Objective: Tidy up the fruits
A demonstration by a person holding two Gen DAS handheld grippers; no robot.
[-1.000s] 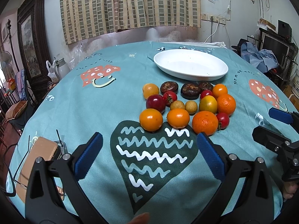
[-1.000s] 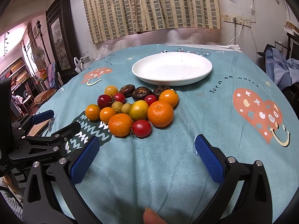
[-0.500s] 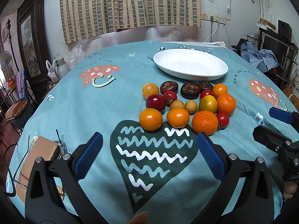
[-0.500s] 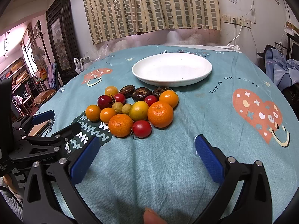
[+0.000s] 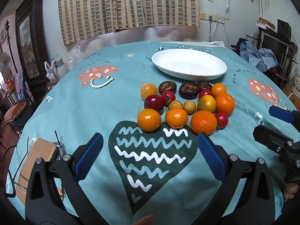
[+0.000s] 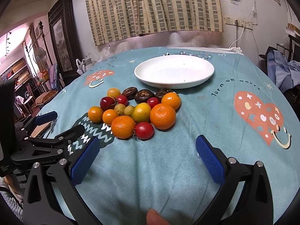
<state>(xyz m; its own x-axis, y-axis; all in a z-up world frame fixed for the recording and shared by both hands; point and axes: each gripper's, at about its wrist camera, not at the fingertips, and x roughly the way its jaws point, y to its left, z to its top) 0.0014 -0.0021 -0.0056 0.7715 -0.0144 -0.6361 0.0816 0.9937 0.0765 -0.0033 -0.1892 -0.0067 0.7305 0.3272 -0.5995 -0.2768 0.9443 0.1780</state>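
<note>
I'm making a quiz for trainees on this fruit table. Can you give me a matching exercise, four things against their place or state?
Things:
1. white plate
2. red tomato
3. tan case
4. right gripper

Places or states:
A. at the table's near left edge, beside the left gripper
B. open, nothing between its fingers
C. empty, beyond the fruit pile
D. at the near edge of the pile, touching a textured orange

Pairs: 1-C, 2-D, 3-A, 4-B
</note>
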